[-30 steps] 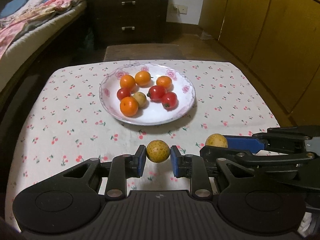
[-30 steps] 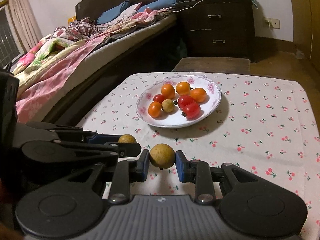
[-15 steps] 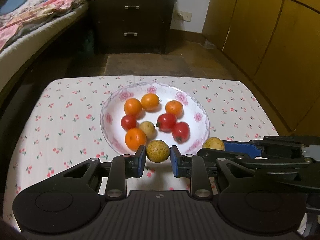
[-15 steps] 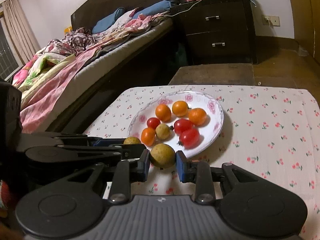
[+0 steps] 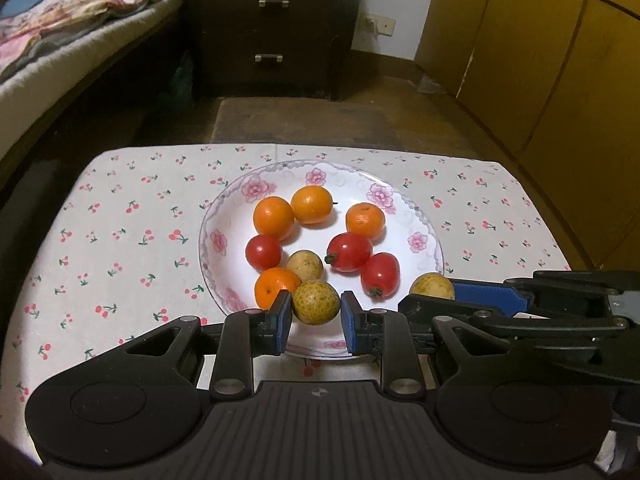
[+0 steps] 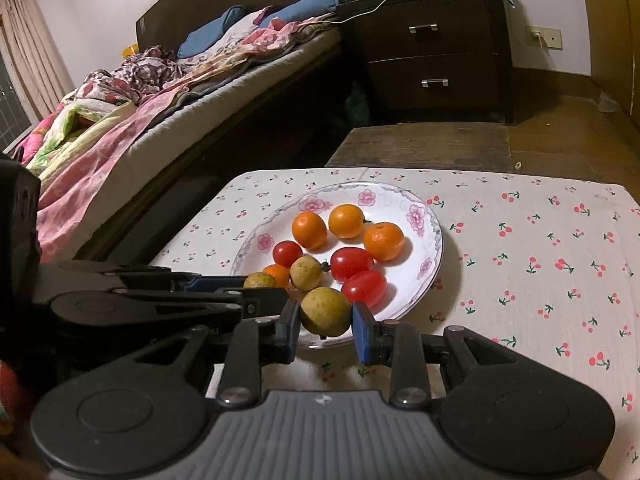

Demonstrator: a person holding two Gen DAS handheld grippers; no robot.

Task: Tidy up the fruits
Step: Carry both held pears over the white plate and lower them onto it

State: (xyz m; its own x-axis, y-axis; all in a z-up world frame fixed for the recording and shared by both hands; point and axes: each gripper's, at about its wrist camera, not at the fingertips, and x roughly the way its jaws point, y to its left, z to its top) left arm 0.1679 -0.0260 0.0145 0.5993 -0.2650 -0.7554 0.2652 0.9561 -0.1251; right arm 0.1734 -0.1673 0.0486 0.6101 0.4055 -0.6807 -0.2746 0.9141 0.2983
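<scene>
Carrying one fruit apiece, both grippers hang side by side over the near rim of the flowered plate (image 5: 426, 236), which rests on a cherry-print tablecloth (image 5: 120, 240). At left, the left gripper (image 5: 315, 312) pinches a speckled yellow-green fruit (image 5: 315, 302) between its blue pads, gripped across its middle so that the round body cannot roll out. On the plate beyond lie four oranges (image 5: 274, 217), three red tomatoes (image 5: 349, 251) and one small tan fruit (image 5: 305, 265), grouped near the centre, with the near part of the plate bare. At right, the right gripper (image 6: 325, 326) clamps a larger yellow-brown fruit (image 6: 325, 311) in the same manner, just above the plate's near edge. Both tools point downward at the plate, which suggests the two held fruits are to be released there beside the others; neither has yet been set down.
</scene>
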